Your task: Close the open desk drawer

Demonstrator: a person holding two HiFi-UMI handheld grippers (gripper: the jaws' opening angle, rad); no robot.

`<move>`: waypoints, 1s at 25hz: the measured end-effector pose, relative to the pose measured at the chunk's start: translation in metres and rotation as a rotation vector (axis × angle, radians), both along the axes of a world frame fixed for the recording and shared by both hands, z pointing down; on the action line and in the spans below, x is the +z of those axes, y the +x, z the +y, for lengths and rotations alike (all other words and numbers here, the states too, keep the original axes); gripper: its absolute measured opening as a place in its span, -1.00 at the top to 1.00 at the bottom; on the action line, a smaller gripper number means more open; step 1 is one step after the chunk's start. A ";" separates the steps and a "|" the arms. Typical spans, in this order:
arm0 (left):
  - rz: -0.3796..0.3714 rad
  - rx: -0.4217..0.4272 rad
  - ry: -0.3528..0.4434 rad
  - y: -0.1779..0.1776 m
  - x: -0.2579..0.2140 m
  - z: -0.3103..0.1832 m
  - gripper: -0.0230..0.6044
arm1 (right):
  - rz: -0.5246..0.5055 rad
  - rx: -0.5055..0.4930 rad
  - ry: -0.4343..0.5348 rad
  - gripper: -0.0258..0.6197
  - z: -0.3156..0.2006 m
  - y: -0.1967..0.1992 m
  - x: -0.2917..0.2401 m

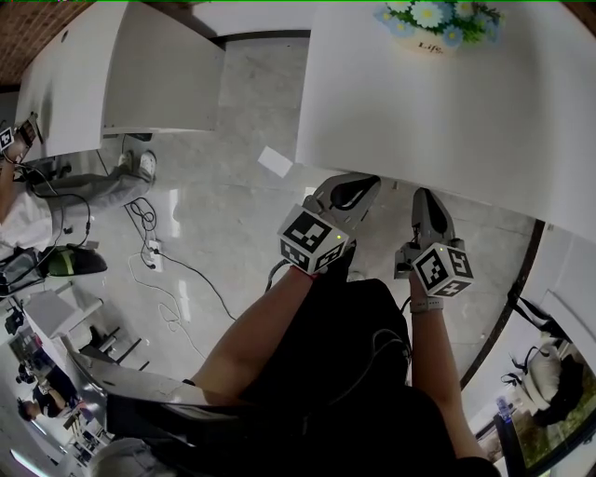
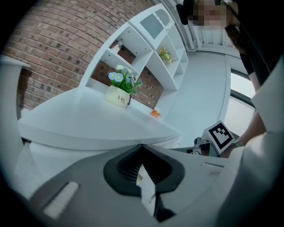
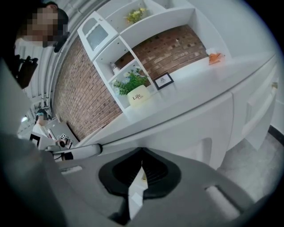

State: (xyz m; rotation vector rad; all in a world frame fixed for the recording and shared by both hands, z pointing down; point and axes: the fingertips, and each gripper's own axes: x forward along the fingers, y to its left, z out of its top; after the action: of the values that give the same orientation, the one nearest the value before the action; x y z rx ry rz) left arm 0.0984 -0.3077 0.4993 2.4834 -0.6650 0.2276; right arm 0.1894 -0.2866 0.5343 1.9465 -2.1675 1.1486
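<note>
The white desk (image 1: 447,121) fills the upper right of the head view. Both grippers are held just under its front edge. My left gripper (image 1: 349,191) points at that edge with its jaws together and nothing between them. My right gripper (image 1: 424,203) sits beside it, also shut and empty. In the left gripper view my left gripper (image 2: 142,148) faces the desk top (image 2: 88,122). In the right gripper view my right gripper (image 3: 142,153) faces the white drawer front (image 3: 195,128), which looks flush under the desk top. No pulled-out drawer shows in any view.
A white pot of flowers (image 1: 433,28) stands at the back of the desk. White shelves (image 3: 133,48) rise against a brick wall. Another white desk (image 1: 121,65) stands at the left, with cables (image 1: 154,247) and a paper sheet (image 1: 275,160) on the floor. White cabinet drawers (image 3: 262,111) are at the right.
</note>
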 end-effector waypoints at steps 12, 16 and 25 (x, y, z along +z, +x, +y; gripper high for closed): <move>-0.069 -0.069 0.012 -0.026 0.000 0.001 0.92 | 0.017 -0.014 0.049 0.91 0.003 -0.003 -0.015; -0.069 -0.108 0.017 -0.038 -0.010 0.010 0.92 | 0.024 -0.032 0.069 0.91 0.019 -0.002 -0.030; -0.039 -0.214 0.067 -0.044 -0.059 0.037 0.92 | 0.163 -0.187 0.162 0.91 0.057 0.009 -0.086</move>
State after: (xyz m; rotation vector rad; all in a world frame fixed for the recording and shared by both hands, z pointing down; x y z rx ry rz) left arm 0.0540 -0.2703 0.4400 2.4525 -0.9611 0.1753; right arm 0.1986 -0.2294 0.4487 1.7724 -2.3567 0.7824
